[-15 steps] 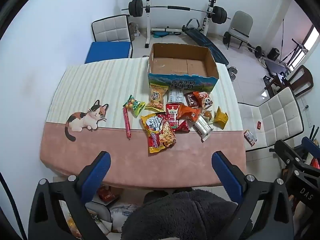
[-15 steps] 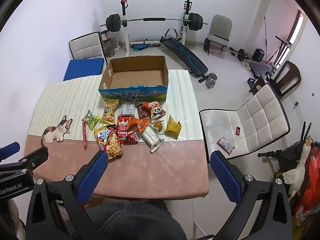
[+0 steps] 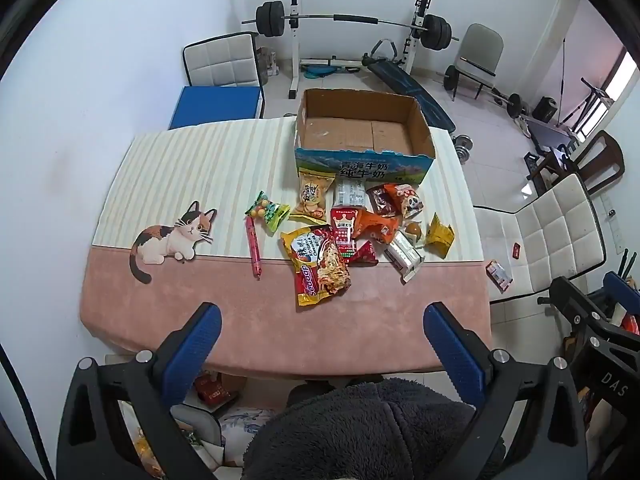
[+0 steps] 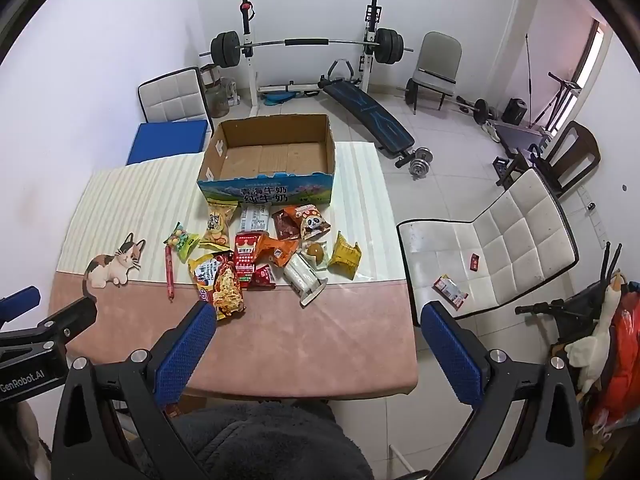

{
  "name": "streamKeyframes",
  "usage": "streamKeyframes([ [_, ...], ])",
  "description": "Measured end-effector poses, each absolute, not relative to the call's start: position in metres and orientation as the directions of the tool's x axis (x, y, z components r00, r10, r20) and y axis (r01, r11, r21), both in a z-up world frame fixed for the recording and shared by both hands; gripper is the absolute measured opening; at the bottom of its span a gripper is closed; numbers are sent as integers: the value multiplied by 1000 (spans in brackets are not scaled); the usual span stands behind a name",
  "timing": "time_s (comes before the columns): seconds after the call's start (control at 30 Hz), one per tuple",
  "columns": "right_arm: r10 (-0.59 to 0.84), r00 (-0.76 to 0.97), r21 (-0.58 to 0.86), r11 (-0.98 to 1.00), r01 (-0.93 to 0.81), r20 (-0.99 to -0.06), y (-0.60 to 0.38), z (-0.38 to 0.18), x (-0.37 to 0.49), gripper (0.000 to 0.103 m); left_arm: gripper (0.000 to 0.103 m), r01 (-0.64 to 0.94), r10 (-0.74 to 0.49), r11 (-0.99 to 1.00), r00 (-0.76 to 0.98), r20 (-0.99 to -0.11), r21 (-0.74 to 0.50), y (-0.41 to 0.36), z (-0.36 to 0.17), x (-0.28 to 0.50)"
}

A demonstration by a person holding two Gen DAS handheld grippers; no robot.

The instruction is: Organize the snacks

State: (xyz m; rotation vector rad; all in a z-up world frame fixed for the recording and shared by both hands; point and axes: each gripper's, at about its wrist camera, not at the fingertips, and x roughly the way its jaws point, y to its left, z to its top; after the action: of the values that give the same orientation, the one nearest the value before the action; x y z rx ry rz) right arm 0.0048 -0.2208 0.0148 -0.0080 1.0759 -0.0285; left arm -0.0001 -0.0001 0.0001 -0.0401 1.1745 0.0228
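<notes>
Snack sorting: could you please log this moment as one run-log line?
left gripper: open, empty | right gripper: open, empty | snacks: piled on table | cardboard box: empty

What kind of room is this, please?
Probably a home room used as a gym: a barbell rack and bench stand behind a cloth-covered table with snacks and a box.

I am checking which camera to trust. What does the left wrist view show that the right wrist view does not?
Only the left wrist view shows the right claw at its right edge and snack packets under the table.

Only the right wrist view shows the left claw at its left edge and a white goose toy on the right.

Both show the empty cardboard box, the snack pile, the red sausage stick and the cat picture.
</notes>
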Motion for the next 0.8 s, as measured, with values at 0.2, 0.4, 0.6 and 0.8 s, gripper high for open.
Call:
streamKeyframes([
  [0.2, -28, 478, -21, 1000, 21, -878, -220, 22, 5, 103, 103, -42, -2, 999, 392, -920, -20, -5, 5, 2],
  [0.4, -28, 481, -20, 1000, 22, -876, -221, 27, 6, 103, 103, -43, -3, 999, 395, -919, -22, -3, 8, 2],
  [0.6, -26, 489, -20, 1000, 18, -872, -217, 34, 6, 103, 103, -43, -8, 999, 397, -918, -28, -2, 9, 2],
  [0.8, -24, 495, -21, 1000, 11, -868, -215, 36, 11, 103, 103, -42, -10, 999, 407, -914, -29, -2, 12, 3],
])
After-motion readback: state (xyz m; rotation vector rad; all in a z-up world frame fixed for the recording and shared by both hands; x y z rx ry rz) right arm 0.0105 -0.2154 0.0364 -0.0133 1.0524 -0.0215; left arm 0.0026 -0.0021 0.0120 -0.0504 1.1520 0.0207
